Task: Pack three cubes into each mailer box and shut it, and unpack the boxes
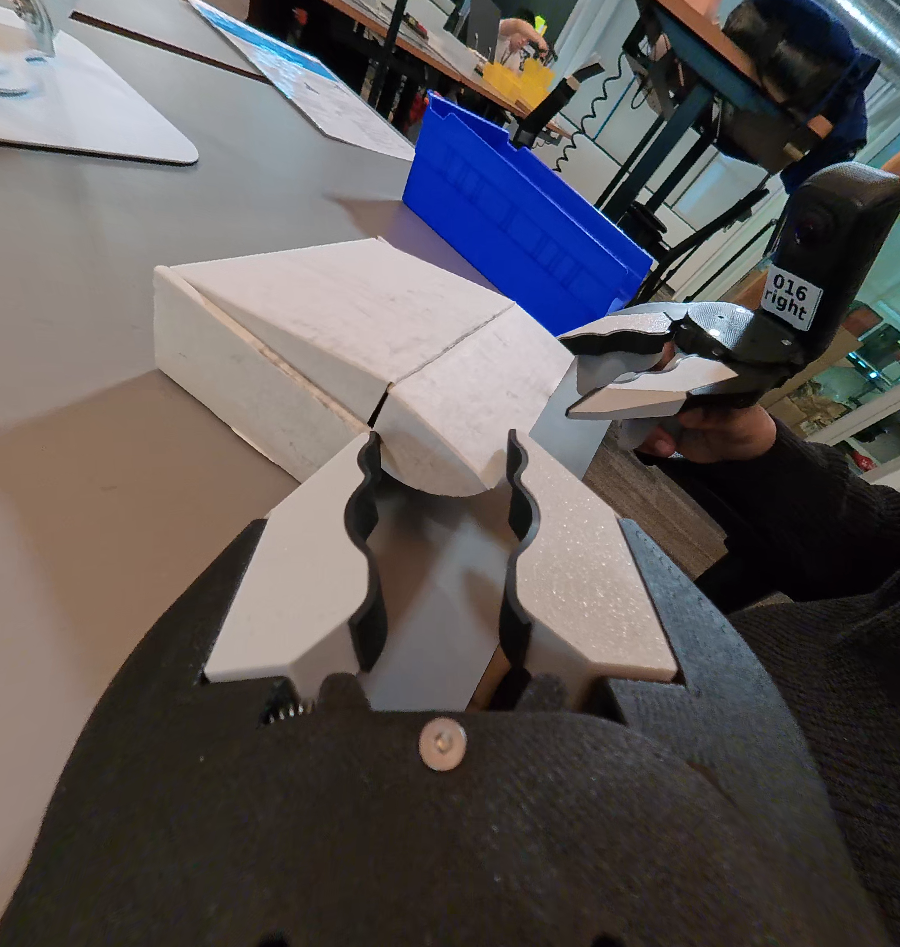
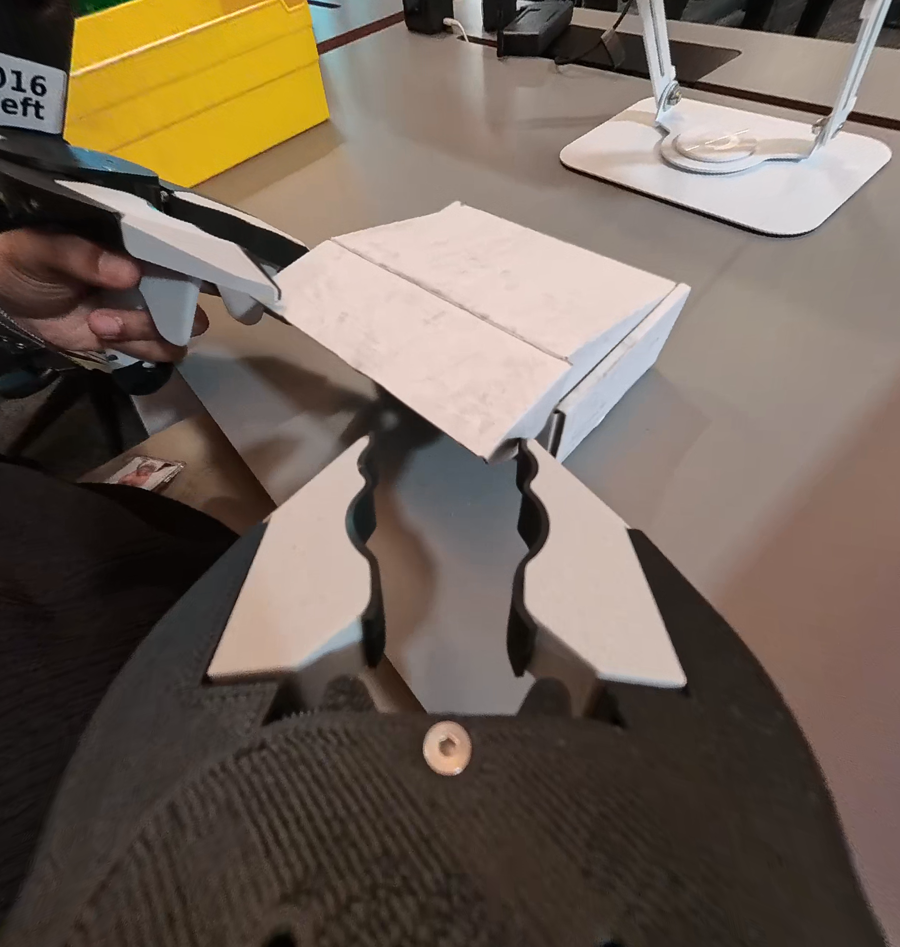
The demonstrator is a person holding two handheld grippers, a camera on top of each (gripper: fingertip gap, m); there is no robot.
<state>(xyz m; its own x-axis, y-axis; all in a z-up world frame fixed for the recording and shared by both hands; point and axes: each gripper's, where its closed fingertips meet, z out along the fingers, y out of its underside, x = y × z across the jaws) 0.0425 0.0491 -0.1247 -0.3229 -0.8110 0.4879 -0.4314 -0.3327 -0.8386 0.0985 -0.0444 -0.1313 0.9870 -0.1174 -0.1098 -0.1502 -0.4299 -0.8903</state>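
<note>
At the near edge of the grey desk (image 2: pixel 745 461), both tongs meet one white mailer box (image 1: pixel 335 328), whose lid is tilted up a little with its front flap hanging out over the desk's edge. The left tongs (image 1: pixel 440 446) stand well open, their two grey fingers either side of the flap's rounded corner, the left tip touching it and nothing clamped. The right tongs (image 2: pixel 442 451) are likewise spread wide, their right fingertip touching the other corner of the flap from below; they hold nothing. In the left wrist view the right tongs appear side-on beside the flap, held by a hand (image 1: pixel 714 435) in a dark knitted sleeve. In the right wrist view the left tongs' tips sit at the flap's far corner. Whether cubes lie inside the box cannot be told. Behind the box stands a blue bin (image 1: pixel 514 215); a yellow bin (image 2: pixel 196 87) and a white stand base (image 2: pixel 724 169) sit farther off on the desk.
</note>
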